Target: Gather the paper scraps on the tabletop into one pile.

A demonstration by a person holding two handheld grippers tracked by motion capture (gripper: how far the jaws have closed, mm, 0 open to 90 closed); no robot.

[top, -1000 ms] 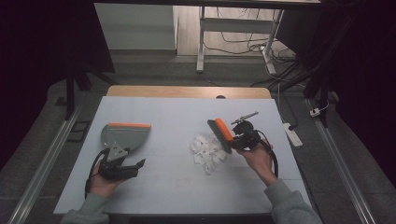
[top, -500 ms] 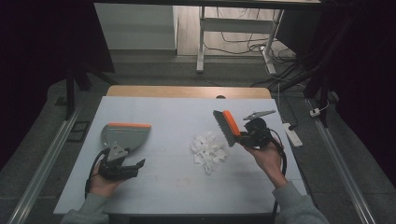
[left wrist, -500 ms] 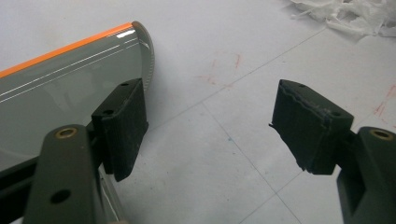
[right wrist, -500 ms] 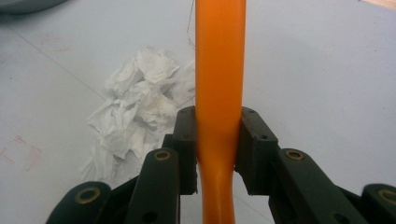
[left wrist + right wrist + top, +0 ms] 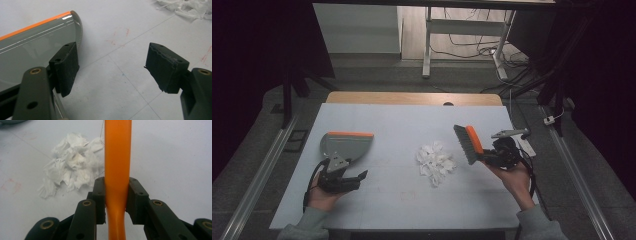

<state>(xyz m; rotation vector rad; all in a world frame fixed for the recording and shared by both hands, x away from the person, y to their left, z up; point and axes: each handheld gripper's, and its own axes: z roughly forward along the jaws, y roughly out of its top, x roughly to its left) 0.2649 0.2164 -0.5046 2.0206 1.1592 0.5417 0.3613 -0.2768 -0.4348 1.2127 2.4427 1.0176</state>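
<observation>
Across the pale desk (image 5: 377, 200) my right tongs (image 5: 490, 156), clamped on the brush (image 5: 468, 144), have swung it from over the paper scraps (image 5: 436, 159) toward the right edge, ready to sweep toward the dustpan (image 5: 346, 145) beside my gaping left tongs (image 5: 357, 176).

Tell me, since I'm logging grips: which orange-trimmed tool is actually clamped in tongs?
The brush, its orange handle pinched by the right tongs; the dustpan lies unclamped.
</observation>
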